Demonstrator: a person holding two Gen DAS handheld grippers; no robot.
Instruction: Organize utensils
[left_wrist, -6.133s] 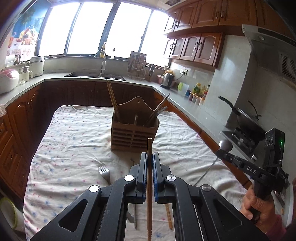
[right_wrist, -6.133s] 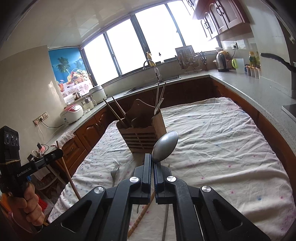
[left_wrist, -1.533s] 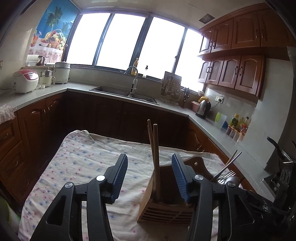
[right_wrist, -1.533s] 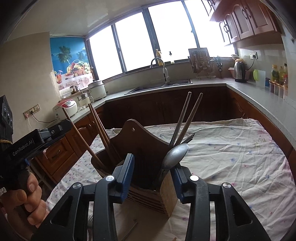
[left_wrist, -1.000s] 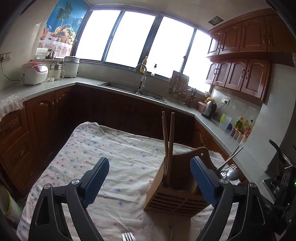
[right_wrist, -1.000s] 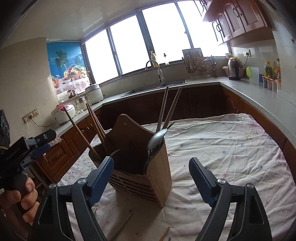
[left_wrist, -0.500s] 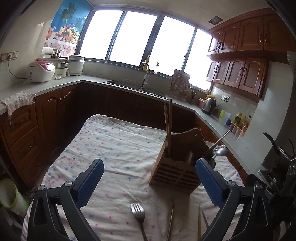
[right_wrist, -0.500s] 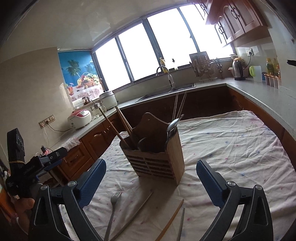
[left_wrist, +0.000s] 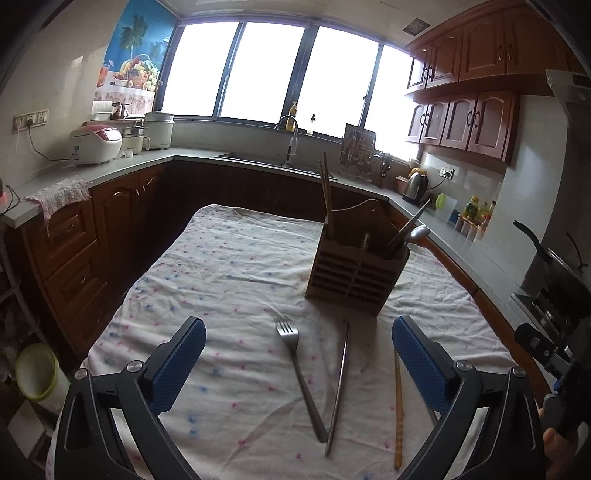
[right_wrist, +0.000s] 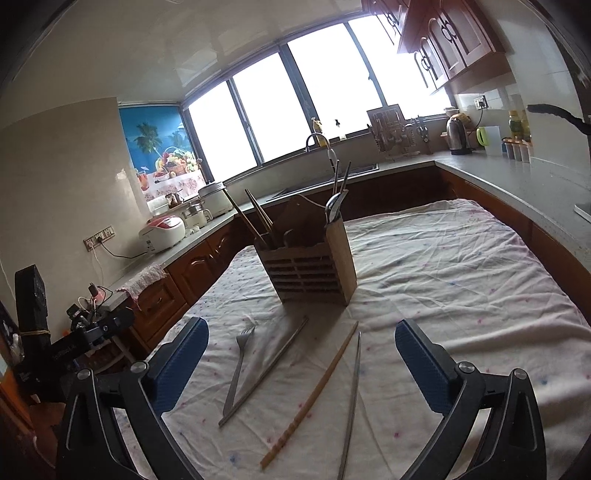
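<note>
White tablecloth (left_wrist: 236, 266) speckled with pink and blue dots. Light-brown slatted wooden holder (left_wrist: 356, 275). Silver fork (left_wrist: 299, 373), grey metal chopstick (left_wrist: 338, 387), tan wooden chopstick (right_wrist: 314, 395). Blue pads (left_wrist: 177, 363) on black gripper arms. Red-brown cabinets (left_wrist: 476, 122), grey countertop (left_wrist: 122, 168).

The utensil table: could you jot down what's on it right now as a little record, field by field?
Holder: wooden caddy upright on the floral cloth
In holder: wooden chopsticks, a spoon, metal chopsticks
Loose on cloth: fork, two metal chopsticks, one wooden chopstick
Left gripper: open, empty
Right gripper: open, empty
Task left: four loose pieces
</note>
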